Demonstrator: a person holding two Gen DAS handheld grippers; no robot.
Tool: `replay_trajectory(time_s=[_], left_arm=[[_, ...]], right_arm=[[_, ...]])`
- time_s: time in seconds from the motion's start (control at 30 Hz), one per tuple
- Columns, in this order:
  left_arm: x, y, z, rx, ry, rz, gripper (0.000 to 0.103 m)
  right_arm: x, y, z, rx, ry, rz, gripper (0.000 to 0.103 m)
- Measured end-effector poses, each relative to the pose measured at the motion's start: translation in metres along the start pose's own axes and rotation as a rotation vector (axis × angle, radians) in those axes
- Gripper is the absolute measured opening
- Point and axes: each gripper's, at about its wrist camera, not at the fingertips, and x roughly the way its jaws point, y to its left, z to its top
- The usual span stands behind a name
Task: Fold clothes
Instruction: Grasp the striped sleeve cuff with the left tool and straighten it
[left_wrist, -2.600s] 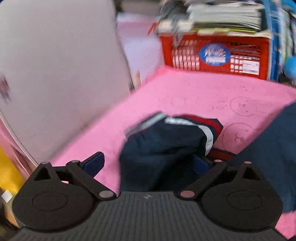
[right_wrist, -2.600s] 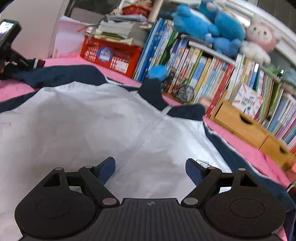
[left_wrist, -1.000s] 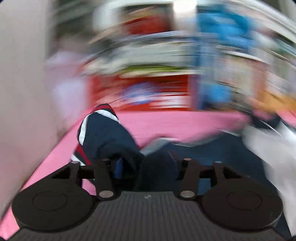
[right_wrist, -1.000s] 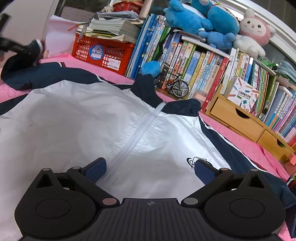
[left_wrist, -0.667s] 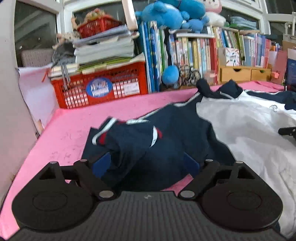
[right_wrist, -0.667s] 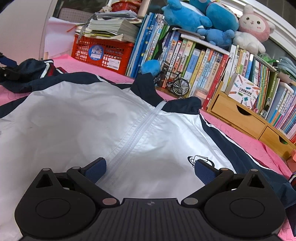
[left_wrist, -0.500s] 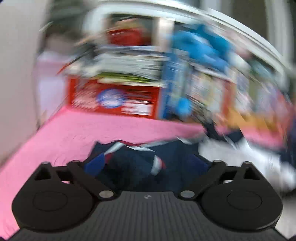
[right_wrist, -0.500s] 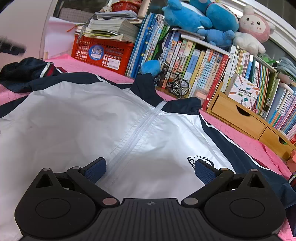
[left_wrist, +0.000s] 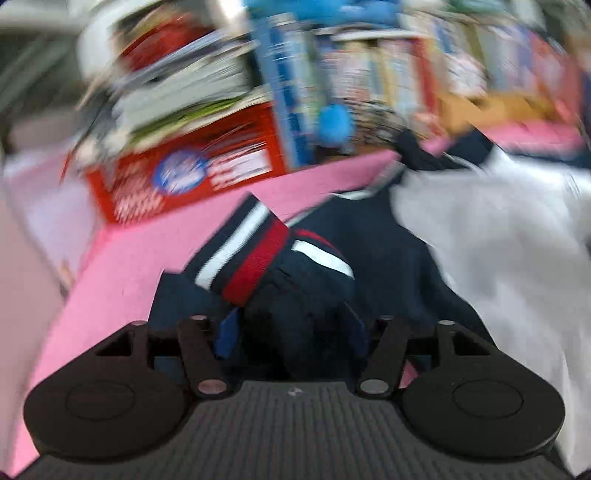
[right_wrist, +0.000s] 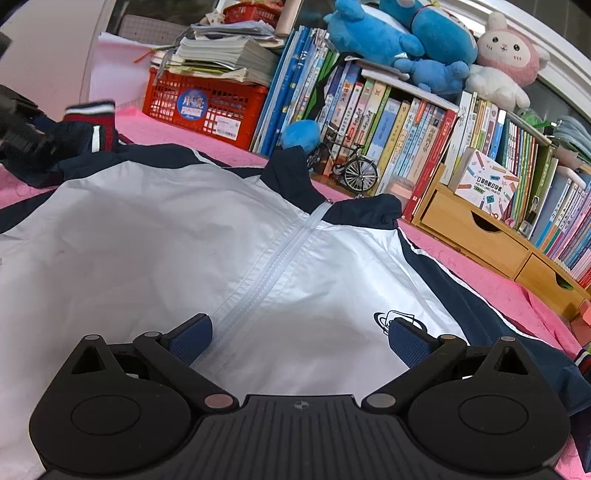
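The pink quilted cloth surface (right_wrist: 491, 280) carries the white nylon zip-front jacket with navy sleeves and collar (right_wrist: 155, 251), which lies front side up and spread nearly flat, zipper closed, collar toward the bookshelf.

Task progress, as judged: early. The jacket body is laid out but no fold of the body is visible. The jacket's left-hand navy sleeve (left_wrist: 373, 258) is bunched, and its striped red, white and navy knit cuff (left_wrist: 243, 251) stands lifted above the surface. The opposite navy sleeve runs along the far right edge, unfolded. Remaining work appears to be: lay both sleeves across the body, then fold the body.

The left gripper (left_wrist: 291, 332) has its jaws clamped on the bunched sleeve fabric just behind the cuff. The left wrist view is motion-blurred, so fine contact detail cannot be confirmed. The right gripper (right_wrist: 297, 338) hovers low over the lower front panel with its jaws spread wide apart and nothing between them; the zipper line passes just inside its left finger.

Surroundings: a row of upright children's books (right_wrist: 388, 122) on a shelf, a red plastic crate with stacked papers (right_wrist: 207, 107), blue and pink plush toys (right_wrist: 424, 33) on top, wooden drawers (right_wrist: 476, 236) and a small model bicycle (right_wrist: 351, 166). All stand beyond the collar, near the jacket; none lies on it, and nothing visibly obstructs the sleeve fold.
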Motion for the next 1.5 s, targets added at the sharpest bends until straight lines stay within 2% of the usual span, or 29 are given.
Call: replay_trajectory(time_s=[0.17,0.3,0.37,0.47,0.53,0.57,0.6,0.63,0.67,0.7,0.77,0.9,0.93,1.03,1.1,1.13,1.17,1.2,1.23,1.27,1.33,1.4,1.5], left_arm=[[-0.018,0.000,-0.011,0.092,-0.089,-0.107,0.076],[-0.034,-0.024,-0.023,0.275,-0.141,-0.135,0.082],[-0.036,-0.033,-0.025,0.318,-0.162,-0.125,0.083],[-0.033,-0.026,-0.018,0.204,-0.169,-0.124,0.088],[-0.020,-0.021,-0.013,0.102,-0.123,-0.090,0.086],[-0.013,-0.020,-0.011,0.070,-0.096,-0.065,0.071],[-0.007,-0.020,-0.010,0.047,-0.077,-0.022,0.060],[-0.002,-0.019,-0.009,0.024,-0.062,0.023,0.038],[0.000,-0.017,-0.006,0.013,-0.069,0.090,0.024],[0.001,-0.015,-0.004,0.001,-0.076,0.158,0.017],[0.002,-0.007,0.003,-0.011,-0.101,0.308,0.014],[0.006,0.033,0.019,0.003,-0.169,0.756,0.014],[0.010,0.046,0.022,0.005,-0.173,0.868,0.015],[0.034,0.078,0.015,0.012,-0.047,1.000,0.019],[0.051,0.092,0.001,-0.001,0.091,0.942,0.029],[0.058,0.096,-0.007,-0.011,0.147,0.909,0.037],[0.062,0.097,-0.013,-0.018,0.185,0.902,0.050],[0.066,0.099,-0.020,-0.024,0.224,0.894,0.058],[0.070,0.101,-0.026,-0.032,0.261,0.889,0.074],[0.069,0.102,-0.029,-0.049,0.275,0.901,0.079],[0.063,0.106,-0.029,-0.100,0.283,0.921,0.079],[0.051,0.107,-0.023,-0.145,0.265,0.945,0.080],[0.025,0.101,-0.007,-0.180,0.197,0.980,0.089]], right_arm=[[0.000,-0.001,0.000,-0.001,-0.001,0.000,0.103],[0.000,-0.001,0.000,-0.001,-0.001,0.000,0.103],[0.000,-0.001,0.000,-0.002,-0.001,-0.001,0.103],[0.000,0.000,0.000,-0.005,-0.003,-0.004,0.103],[0.000,0.000,0.000,-0.007,-0.004,-0.005,0.103],[0.000,0.000,0.000,-0.008,-0.004,-0.006,0.103],[0.000,0.000,0.000,-0.009,-0.005,-0.007,0.103],[0.000,0.000,0.000,-0.010,-0.006,-0.008,0.103],[0.000,0.001,0.000,-0.011,-0.006,-0.010,0.103],[0.000,0.001,-0.001,-0.013,-0.007,-0.012,0.103],[0.000,0.002,-0.001,-0.014,-0.007,-0.013,0.103],[0.001,0.002,-0.001,-0.003,-0.004,-0.007,0.103],[0.001,0.002,-0.001,-0.001,-0.004,-0.004,0.103],[0.001,0.001,-0.001,0.004,-0.003,-0.001,0.103],[0.001,0.000,-0.001,0.007,-0.002,0.002,0.103],[0.001,0.000,-0.001,0.009,-0.001,0.004,0.103],[0.001,-0.001,-0.001,0.011,-0.001,0.005,0.103],[0.001,-0.001,-0.001,0.013,-0.002,0.006,0.103],[0.001,-0.002,-0.001,0.015,-0.003,0.006,0.103],[0.001,-0.002,-0.001,0.017,-0.004,0.006,0.103],[0.000,-0.003,-0.001,0.021,-0.007,0.007,0.103],[0.000,-0.004,-0.001,0.025,-0.009,0.007,0.103],[-0.001,-0.005,-0.001,0.030,-0.013,0.008,0.103]])
